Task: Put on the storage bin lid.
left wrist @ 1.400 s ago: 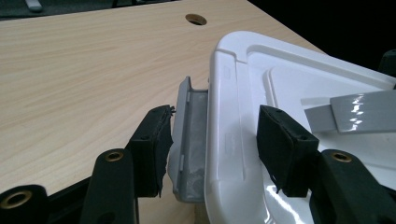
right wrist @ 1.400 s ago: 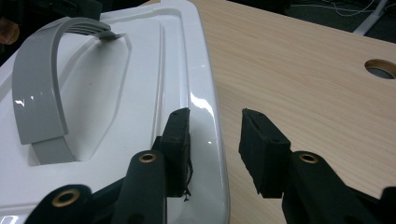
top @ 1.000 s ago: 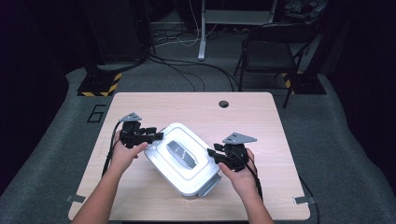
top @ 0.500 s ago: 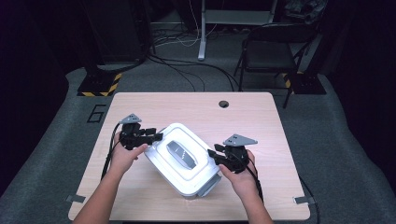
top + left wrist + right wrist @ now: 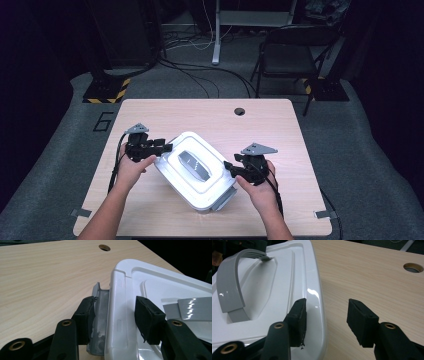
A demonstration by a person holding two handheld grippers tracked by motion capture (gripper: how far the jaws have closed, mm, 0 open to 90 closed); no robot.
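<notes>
While the white storage box point(image 5: 196, 171) sits mid-table, the left gripper point(image 5: 113, 317) clamps its lid edge and grey latch point(image 5: 100, 322); the right gripper point(image 5: 325, 320) has just been opening, its jaws released astride the opposite rim. A one-sided pull could skew the box. The table point(image 5: 280, 130) has open room beyond.

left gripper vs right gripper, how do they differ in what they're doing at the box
The left gripper straddles the white box's rim with the raised grey latch between its jaws; the right gripper has one pad over the lid edge and the other over bare table. The right gripper's jaws have just been opening and press on nothing; whether the left's pads press is unclear. Both sit at opposite ends of the box.
</notes>
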